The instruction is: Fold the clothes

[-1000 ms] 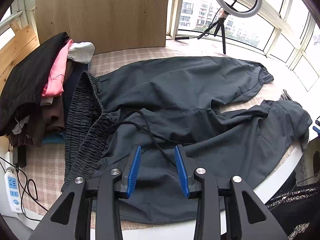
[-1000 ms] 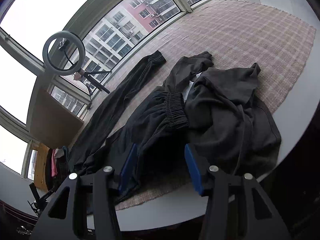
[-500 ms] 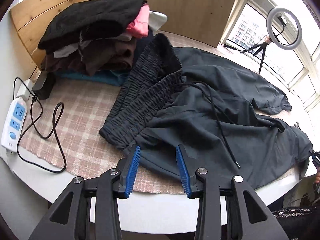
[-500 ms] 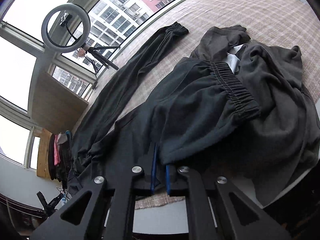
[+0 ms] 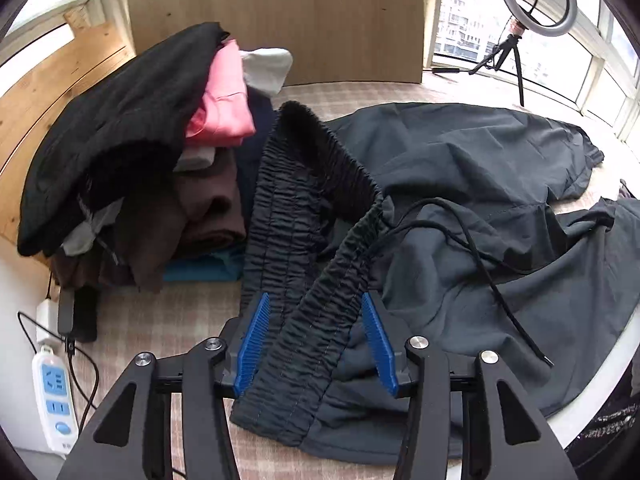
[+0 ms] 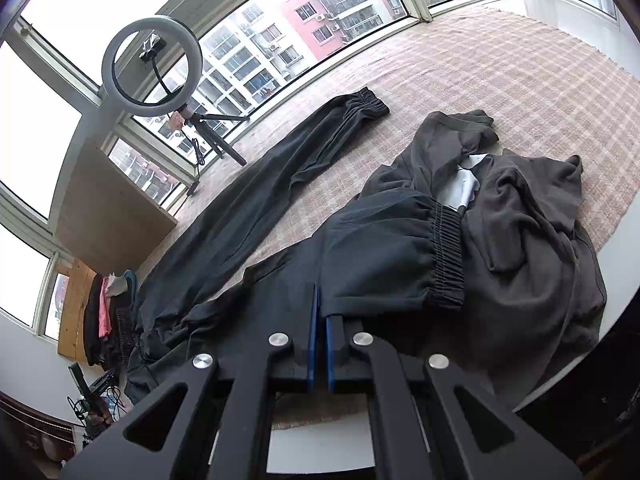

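Dark grey track pants (image 5: 460,184) lie spread on the plaid-covered table. Their ruched elastic waistband (image 5: 304,280) runs toward me, its drawstring (image 5: 500,280) trailing right. My left gripper (image 5: 316,312) is open, its blue pads either side of the waistband's near end. In the right wrist view my right gripper (image 6: 319,300) is shut on the near pant leg's edge (image 6: 380,248), left of its elastic cuff (image 6: 448,256). The other leg (image 6: 280,184) stretches toward the window.
A stack of folded clothes (image 5: 160,152) sits at the left by wooden boards. A power strip (image 5: 54,404) with cables lies at the near left edge. A crumpled brown-grey garment (image 6: 532,240) lies under the cuff. A ring light on a tripod (image 6: 152,68) stands by the window.
My left gripper swung left from the pants' middle and came down around the waistband's near end. My right gripper closed on the pant leg's edge and stays shut on it.
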